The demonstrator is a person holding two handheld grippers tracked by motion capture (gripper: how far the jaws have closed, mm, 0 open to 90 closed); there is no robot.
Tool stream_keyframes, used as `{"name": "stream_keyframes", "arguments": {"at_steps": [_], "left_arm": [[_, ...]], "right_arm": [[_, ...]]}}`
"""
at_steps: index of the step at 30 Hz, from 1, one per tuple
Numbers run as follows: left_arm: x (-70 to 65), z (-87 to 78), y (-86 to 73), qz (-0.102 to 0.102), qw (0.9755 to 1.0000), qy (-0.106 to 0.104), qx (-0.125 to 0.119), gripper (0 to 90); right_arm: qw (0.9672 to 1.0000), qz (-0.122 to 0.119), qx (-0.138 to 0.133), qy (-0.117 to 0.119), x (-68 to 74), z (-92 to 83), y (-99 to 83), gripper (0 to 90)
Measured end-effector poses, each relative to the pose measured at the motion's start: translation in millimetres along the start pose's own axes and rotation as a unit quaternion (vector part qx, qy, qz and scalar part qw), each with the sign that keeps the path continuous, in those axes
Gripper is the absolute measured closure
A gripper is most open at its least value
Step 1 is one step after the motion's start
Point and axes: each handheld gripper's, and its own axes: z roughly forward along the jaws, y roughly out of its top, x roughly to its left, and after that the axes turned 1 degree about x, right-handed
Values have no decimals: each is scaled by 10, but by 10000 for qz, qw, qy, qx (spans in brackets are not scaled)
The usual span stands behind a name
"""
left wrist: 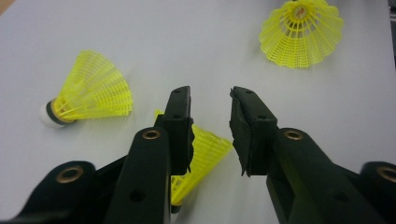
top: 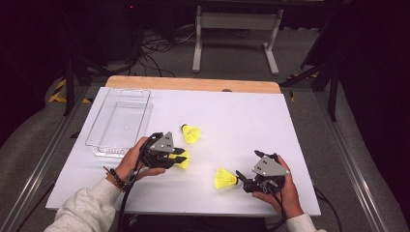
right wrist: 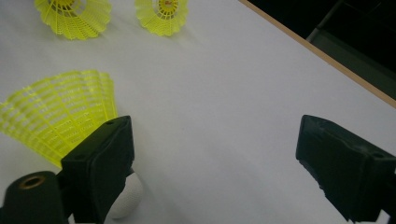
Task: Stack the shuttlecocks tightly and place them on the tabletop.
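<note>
Three yellow plastic shuttlecocks lie on the white table top. My left gripper (top: 183, 155) (left wrist: 210, 98) hovers low over the middle shuttlecock (top: 184, 164) (left wrist: 208, 151). Its jaws stand apart; the skirt lies under and beside one jaw, and the pads do not press on it. A second shuttlecock (top: 191, 134) (left wrist: 91, 93) lies just beyond on its side. The third shuttlecock (top: 225, 179) (right wrist: 56, 116) rests at the tip of my right gripper (top: 241, 181) (right wrist: 212, 135), whose jaws are wide open with nothing between them. Its white cork (right wrist: 127, 199) touches one jaw's outer side.
A clear plastic tray (top: 121, 121) stands on the table's left side, beyond my left hand. The white sheet (top: 241, 121) ends at a wooden strip (top: 193, 83) at the back. Table legs and cables fill the dark floor behind.
</note>
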Motion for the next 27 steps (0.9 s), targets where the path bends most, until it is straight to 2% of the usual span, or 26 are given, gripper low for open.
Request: {"name": "stream_keyframes", "arguments": {"at_steps": [1,2,3,5,7,9,10,15,17,20,22,25,27], "left_arm": [[14,3,-9,-37,10000,-27,43,669],[22,12,-13,-20,9998,67,158,647],[40,24,-19,-42,9997,95,209,573],[85,41,-42,-165,9995,78,249,552],[140,71,-74,-282,9990,-56,344,435],[189,129,-102,-552,9974,117,448,297],[215,161,-113,-608,9967,69,537,278],[271,363,-126,-671,9934,18,927,260],[286,409,-115,-653,9931,88,965,259],[302,444,-110,-629,9933,226,945,293],[310,468,-105,-579,9926,319,1016,331],[314,490,-106,-560,9927,320,1020,336],[321,499,-102,-489,9924,384,1065,389]], "right_arm": [[10000,0,-5,9,0,0,1,124],[10000,4,-9,19,2,-1,2,124],[10000,-8,-7,17,5,0,3,123],[10000,-3,-14,25,4,0,4,123],[10000,-6,-24,28,3,-2,5,122],[10000,-1,-29,23,-1,-3,4,122],[10000,5,-27,20,-4,-1,2,122],[10000,7,-37,5,-8,-9,6,121],[10000,13,-54,11,-16,-13,8,121],[10000,1,-30,-15,-19,-15,9,122],[10000,-26,-19,-35,-19,-15,10,121],[10000,-19,-11,-28,-23,-14,10,122],[10000,-32,-7,-24,-24,-15,11,122]]}}
